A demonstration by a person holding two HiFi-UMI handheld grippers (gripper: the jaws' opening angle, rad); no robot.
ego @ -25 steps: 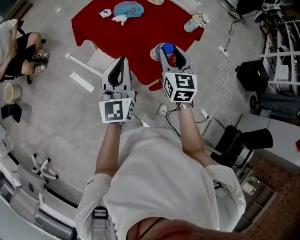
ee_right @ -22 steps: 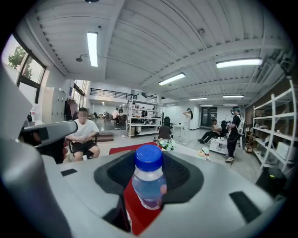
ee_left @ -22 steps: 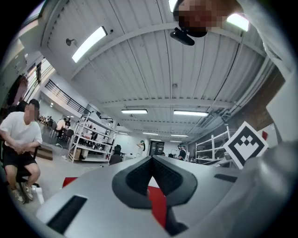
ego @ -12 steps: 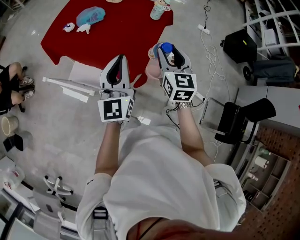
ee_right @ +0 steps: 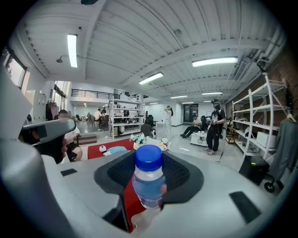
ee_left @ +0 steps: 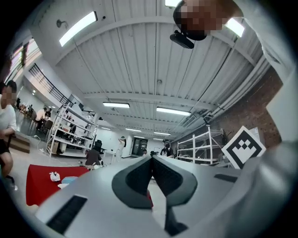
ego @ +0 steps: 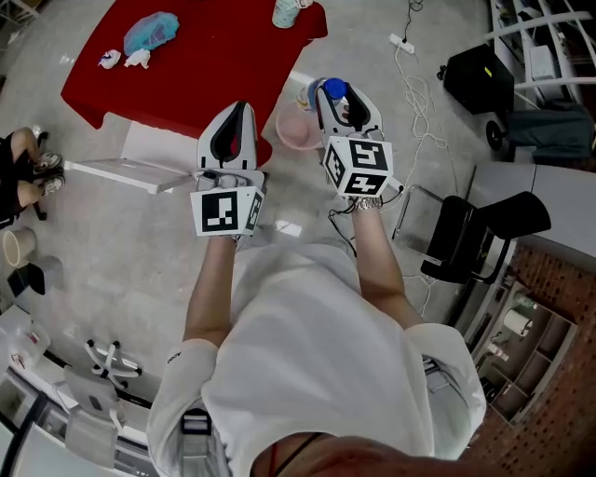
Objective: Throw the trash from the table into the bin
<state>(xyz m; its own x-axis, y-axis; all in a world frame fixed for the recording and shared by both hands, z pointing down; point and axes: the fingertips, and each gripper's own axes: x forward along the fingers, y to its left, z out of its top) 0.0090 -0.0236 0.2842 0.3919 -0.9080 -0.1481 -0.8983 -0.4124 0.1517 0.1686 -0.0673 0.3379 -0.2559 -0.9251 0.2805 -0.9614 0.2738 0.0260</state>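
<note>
On the floor just off the red tabletop's [ego: 214, 56] near corner sits a pink bin [ego: 291, 132], round and open-topped. In the head view it shows between the two claws, its right side hidden behind the right one. What lies inside it cannot be told.

A cup [ego: 287, 11] stands at the tabletop's far right edge; its contents are too small to make out. At the far left of the cloth lie a blue wad [ego: 149, 31] and, just beside it, two white scraps [ego: 138, 59].

The right claw [ego: 345, 98] is clamped on a bottle [ee_right: 149, 181] with a blue cap. Its jaws stand fairly wide, pressing the clear body on both sides, and the bottle stands upright with the cap above the jaw tips. In the head view the bottle hangs near the bin's right rim.

The left claw [ego: 238, 116] has its jaws together, tips meeting, with nothing between them. It is held out level beside the right claw, over the tabletop's near edge.
</note>
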